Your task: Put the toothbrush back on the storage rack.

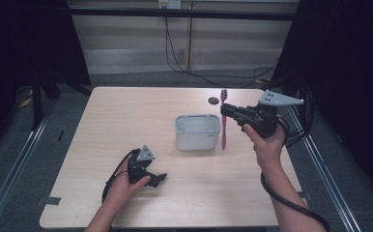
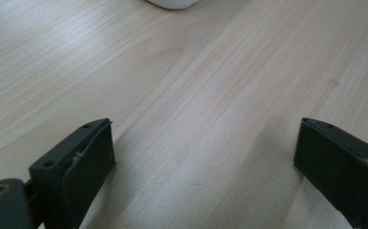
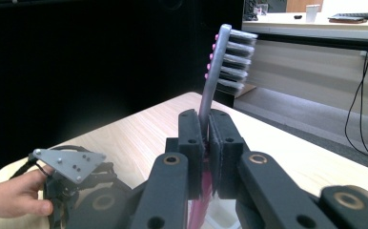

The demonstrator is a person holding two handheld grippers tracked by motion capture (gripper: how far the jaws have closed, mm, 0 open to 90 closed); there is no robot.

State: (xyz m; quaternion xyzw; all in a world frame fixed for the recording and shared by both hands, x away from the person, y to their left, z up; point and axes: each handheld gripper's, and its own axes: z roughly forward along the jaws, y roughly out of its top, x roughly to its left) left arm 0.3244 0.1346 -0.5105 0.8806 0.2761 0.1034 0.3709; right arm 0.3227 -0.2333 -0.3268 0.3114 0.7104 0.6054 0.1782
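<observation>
A pink toothbrush (image 1: 223,123) with dark bristles hangs upright, bristles up, just right of a white rectangular tub (image 1: 197,131) in the middle of the table. My right gripper (image 1: 224,110) is shut on its neck. In the right gripper view the two jaws press on the toothbrush (image 3: 219,62), with the grey-backed head above them and the pink handle below. My left gripper (image 1: 159,178) rests low on the table at the front left, open, with bare wood between its jaws. Its own view shows the left gripper (image 2: 203,152) wide apart and the tub's edge (image 2: 172,4) at the top.
The light wood table (image 1: 126,116) has a small dark round hole (image 1: 213,100) near its back edge. Black cables (image 1: 184,58) run over the floor behind it. Metal rails line both sides of the table. Dark curtains stand left and right.
</observation>
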